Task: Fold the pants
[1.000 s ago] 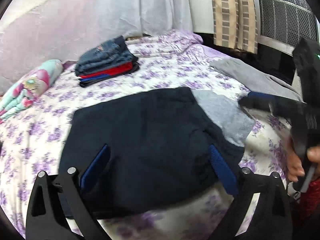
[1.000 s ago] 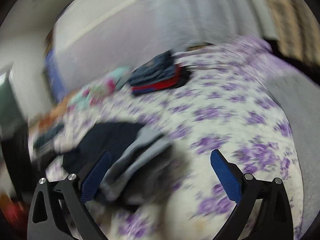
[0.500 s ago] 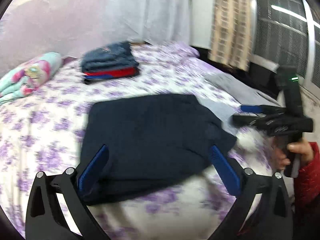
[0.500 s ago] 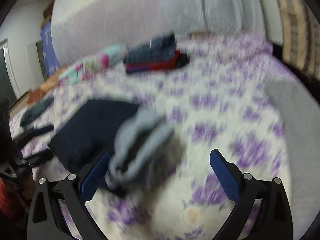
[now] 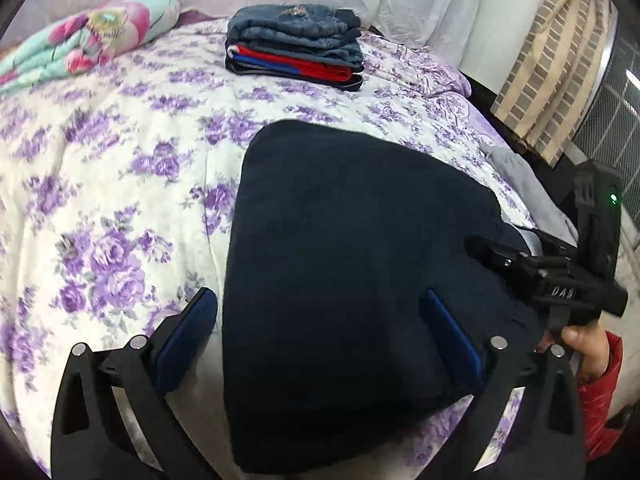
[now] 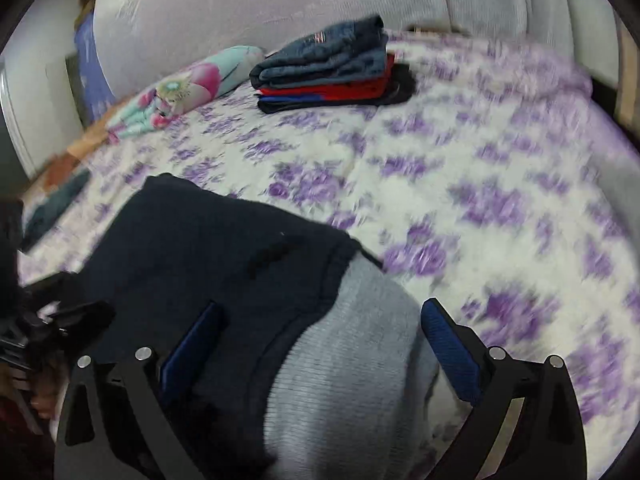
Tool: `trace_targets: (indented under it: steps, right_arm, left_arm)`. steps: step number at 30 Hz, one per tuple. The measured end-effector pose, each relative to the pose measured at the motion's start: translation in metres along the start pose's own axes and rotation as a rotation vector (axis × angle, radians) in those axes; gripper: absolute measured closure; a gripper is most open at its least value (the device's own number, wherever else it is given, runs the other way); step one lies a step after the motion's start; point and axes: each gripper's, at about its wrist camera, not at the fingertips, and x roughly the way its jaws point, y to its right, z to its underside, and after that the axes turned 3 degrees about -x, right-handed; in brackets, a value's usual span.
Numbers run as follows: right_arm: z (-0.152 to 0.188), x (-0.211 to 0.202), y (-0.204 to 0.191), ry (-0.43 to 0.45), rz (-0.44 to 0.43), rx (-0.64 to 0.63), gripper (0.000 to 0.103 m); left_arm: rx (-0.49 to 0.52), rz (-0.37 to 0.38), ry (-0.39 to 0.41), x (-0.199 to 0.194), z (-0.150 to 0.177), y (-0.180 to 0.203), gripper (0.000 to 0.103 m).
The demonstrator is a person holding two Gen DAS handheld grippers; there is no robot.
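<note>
The dark navy pants (image 5: 360, 260) lie folded into a thick block on the bedspread (image 5: 100, 160). My left gripper (image 5: 320, 332) hovers open at their near edge, one pad beside the left edge and one over the cloth. In the right wrist view the pants (image 6: 208, 248) show a grey part (image 6: 352, 380) sticking out at one end. My right gripper (image 6: 320, 344) stands open astride that grey part, holding nothing. The right gripper (image 5: 492, 250) also shows in the left wrist view at the pants' right edge, held by a hand (image 5: 580, 336) with a red sleeve.
A stack of folded clothes (image 5: 296, 48) sits at the far side of the bed beside a rolled floral blanket (image 5: 88, 36). A grey garment (image 5: 520, 184) lies at the bed's right edge. A striped curtain (image 5: 552, 60) hangs beyond it.
Both grippers have come in lower and closer to the pants and stayed open. The right gripper now sits over the grey end. The pants have not visibly changed shape.
</note>
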Motion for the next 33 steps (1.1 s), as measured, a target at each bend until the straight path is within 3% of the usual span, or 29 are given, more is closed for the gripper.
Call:
trace_targets:
  steps: [2, 4, 6, 8, 10, 12, 14, 19, 23, 26, 27, 28, 33]
  right_arm:
    - [0.002, -0.028, -0.001, 0.1, 0.003, 0.022, 0.004]
    - [0.002, -0.062, -0.012, 0.209, -0.045, 0.001, 0.003]
    - [0.001, -0.073, -0.033, 0.226, -0.067, -0.069, 0.003]
    - [0.002, -0.065, -0.073, 0.183, -0.076, -0.201, 0.003]
    - [0.008, -0.048, -0.102, 0.128, -0.077, -0.304, 0.003]
    - [0.018, -0.02, -0.126, 0.048, -0.009, -0.394, 0.003]
    - [0.031, 0.004, -0.138, -0.027, 0.028, -0.437, 0.003]
    - [0.027, -0.011, -0.128, -0.006, -0.042, -0.385, 0.003]
    - [0.022, -0.027, -0.133, 0.06, -0.119, -0.348, 0.003]
    - [0.024, -0.015, -0.148, 0.037, -0.057, -0.414, 0.003]
    - [0.028, 0.005, -0.154, -0.04, -0.02, -0.454, 0.003]
    - [0.032, 0.015, -0.159, -0.06, 0.016, -0.496, 0.003]
    - [0.036, 0.001, -0.161, -0.023, 0.023, -0.506, 0.003]
  left_arm:
    - [0.022, -0.009, 0.034, -0.009, -0.006, 0.0, 0.004]
    - [0.06, -0.084, 0.11, -0.023, -0.021, -0.004, 0.004]
    - [0.047, -0.105, 0.121, -0.025, -0.041, -0.014, 0.004]
    - [0.018, -0.085, 0.073, -0.013, -0.061, -0.024, 0.004]
    - [0.015, -0.128, 0.023, 0.009, -0.077, -0.032, 0.004]
    - [0.054, -0.159, -0.04, 0.038, -0.078, -0.036, 0.004]
    - [0.056, -0.124, -0.075, 0.055, -0.071, -0.047, 0.004]
    - [-0.026, -0.079, -0.013, 0.035, -0.068, -0.065, 0.004]
    - [-0.095, -0.038, 0.097, -0.009, -0.043, -0.076, 0.005]
    - [-0.092, -0.003, 0.075, -0.02, -0.026, -0.074, 0.005]
    - [-0.065, -0.01, 0.051, -0.02, -0.018, -0.069, 0.005]
    - [-0.045, -0.025, 0.029, -0.017, -0.014, -0.065, 0.005]
    - [0.041, -0.153, -0.014, -0.006, -0.006, -0.044, 0.004]
